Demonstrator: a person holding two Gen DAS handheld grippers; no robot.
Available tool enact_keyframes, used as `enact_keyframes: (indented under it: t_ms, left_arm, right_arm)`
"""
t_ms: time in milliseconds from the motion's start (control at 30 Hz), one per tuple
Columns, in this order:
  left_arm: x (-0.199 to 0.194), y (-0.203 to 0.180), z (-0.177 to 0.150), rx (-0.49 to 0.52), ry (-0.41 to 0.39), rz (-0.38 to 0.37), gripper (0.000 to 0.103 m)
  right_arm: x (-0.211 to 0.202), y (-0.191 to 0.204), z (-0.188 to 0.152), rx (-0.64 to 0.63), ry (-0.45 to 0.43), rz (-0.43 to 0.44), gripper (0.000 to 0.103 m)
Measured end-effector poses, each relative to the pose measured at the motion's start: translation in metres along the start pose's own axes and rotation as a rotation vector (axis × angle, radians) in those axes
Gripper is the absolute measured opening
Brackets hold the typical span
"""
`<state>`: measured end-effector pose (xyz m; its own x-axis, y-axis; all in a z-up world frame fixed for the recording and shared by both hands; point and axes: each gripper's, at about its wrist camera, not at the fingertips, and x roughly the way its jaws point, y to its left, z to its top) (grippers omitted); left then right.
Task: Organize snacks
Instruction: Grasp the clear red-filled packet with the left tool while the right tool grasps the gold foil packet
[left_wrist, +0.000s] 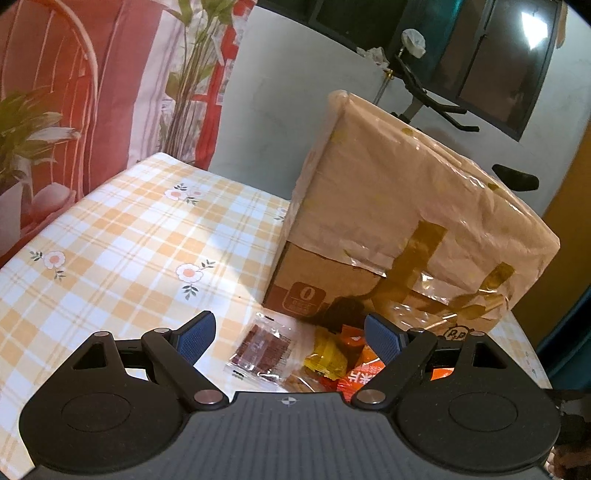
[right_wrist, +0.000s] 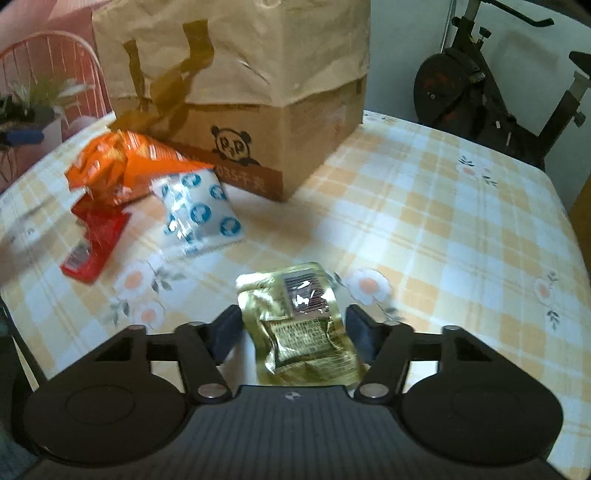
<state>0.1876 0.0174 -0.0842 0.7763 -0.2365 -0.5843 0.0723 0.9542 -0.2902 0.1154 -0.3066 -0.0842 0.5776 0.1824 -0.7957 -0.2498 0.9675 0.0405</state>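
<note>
A cardboard box (left_wrist: 406, 221) wrapped in brown paper and tape stands on the checked tablecloth; it also shows in the right wrist view (right_wrist: 240, 92). My left gripper (left_wrist: 288, 334) is open above a clear packet of brown snack (left_wrist: 264, 349), a yellow packet (left_wrist: 327, 356) and orange packets (left_wrist: 360, 373) at the box's foot. My right gripper (right_wrist: 291, 328) is open with a gold foil packet (right_wrist: 299, 325) lying between its fingers. Further off lie an orange bag (right_wrist: 125, 166), a red packet (right_wrist: 94, 240) and a white-and-blue packet (right_wrist: 199, 214).
The table (left_wrist: 110, 240) has a yellow plaid cloth with flowers. A potted plant (left_wrist: 22, 147) and red curtain stand at the left. An exercise bike (right_wrist: 487, 96) stands behind the table's far right edge.
</note>
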Motion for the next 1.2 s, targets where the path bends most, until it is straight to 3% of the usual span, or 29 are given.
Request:
enact_keyframes:
  t_ms: [367, 567, 933, 1200]
  left_arm:
    - [0.0, 0.002, -0.006, 0.003, 0.017, 0.02, 0.088]
    - [0.004, 0.0, -0.01, 0.009, 0.037, 0.022, 0.088]
    - [0.006, -0.008, -0.019, 0.037, 0.067, 0.006, 0.087]
    - [0.008, -0.006, -0.023, 0.031, 0.081, 0.012, 0.084]
  right_arm:
    - [0.034, 0.035, 0.025, 0.119, -0.121, 0.001, 0.057]
    - [0.041, 0.054, 0.018, 0.054, -0.167, -0.086, 0.059]
    - [0.042, 0.056, 0.015, 0.034, -0.171, -0.092, 0.061]
    - [0.03, 0.061, 0.007, 0.027, -0.226, -0.087, 0.051]
